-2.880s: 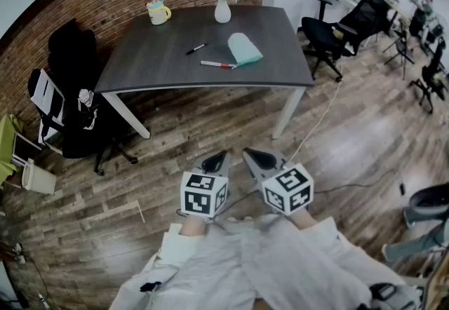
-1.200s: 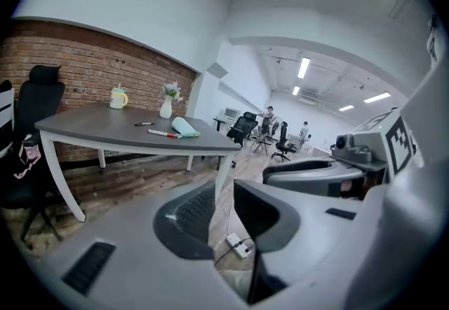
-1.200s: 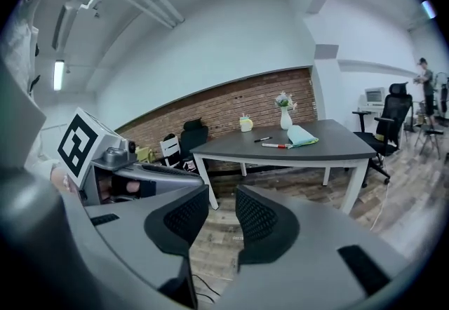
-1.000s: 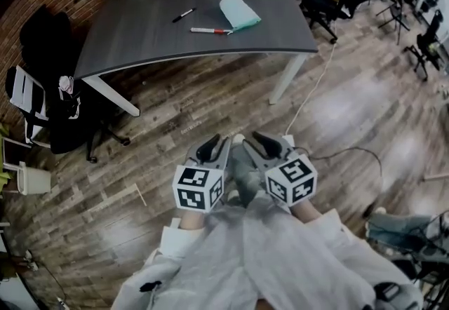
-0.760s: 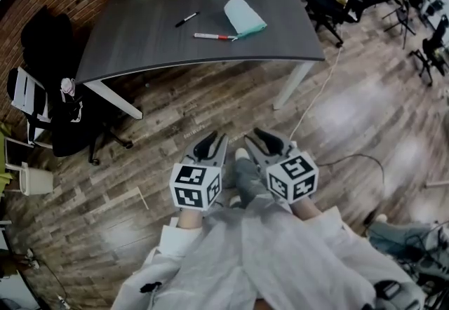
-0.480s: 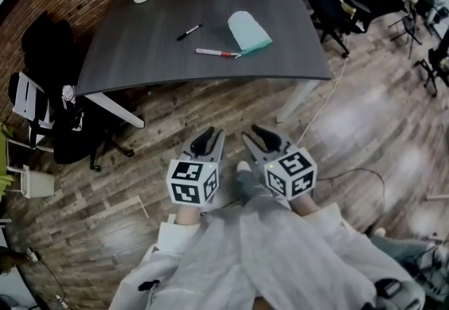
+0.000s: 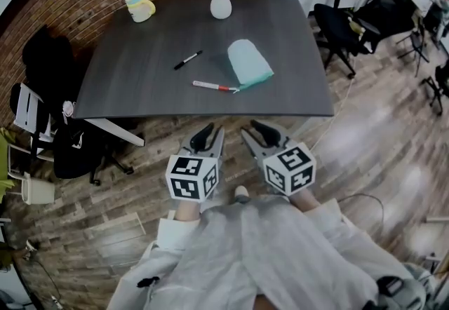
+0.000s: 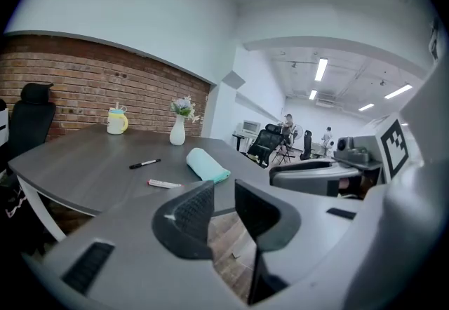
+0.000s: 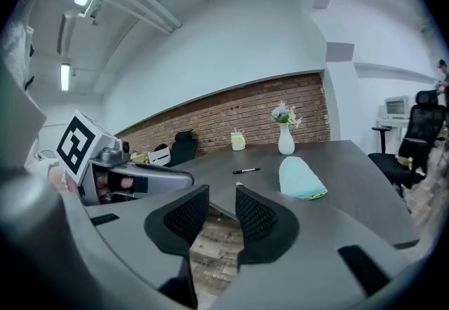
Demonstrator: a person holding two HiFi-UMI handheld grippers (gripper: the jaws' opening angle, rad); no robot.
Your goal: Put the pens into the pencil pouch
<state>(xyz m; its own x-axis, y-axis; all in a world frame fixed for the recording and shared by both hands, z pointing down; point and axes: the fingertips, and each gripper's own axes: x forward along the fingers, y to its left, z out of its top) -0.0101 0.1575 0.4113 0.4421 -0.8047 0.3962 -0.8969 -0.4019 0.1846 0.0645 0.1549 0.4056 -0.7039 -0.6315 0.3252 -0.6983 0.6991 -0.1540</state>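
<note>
A dark grey curved worktop (image 7: 140,70) carries a slim black pen (image 7: 188,59), a white pen with a red cap (image 7: 210,85) and, just beside it, a mint-green fabric pencil pouch (image 7: 249,62). The left gripper (image 7: 206,140) and right gripper (image 7: 259,135) hover side by side before the near edge, jaws apart and empty, seemingly ready to reach for the pens.

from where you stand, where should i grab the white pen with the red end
Take the white pen around the middle of its barrel, coming down from above on the near-edge side. It lies flat on the table, roughly parallel to that edge, so jaws can close across it. Its red end sits by the pouch, leaving less room there.
</note>
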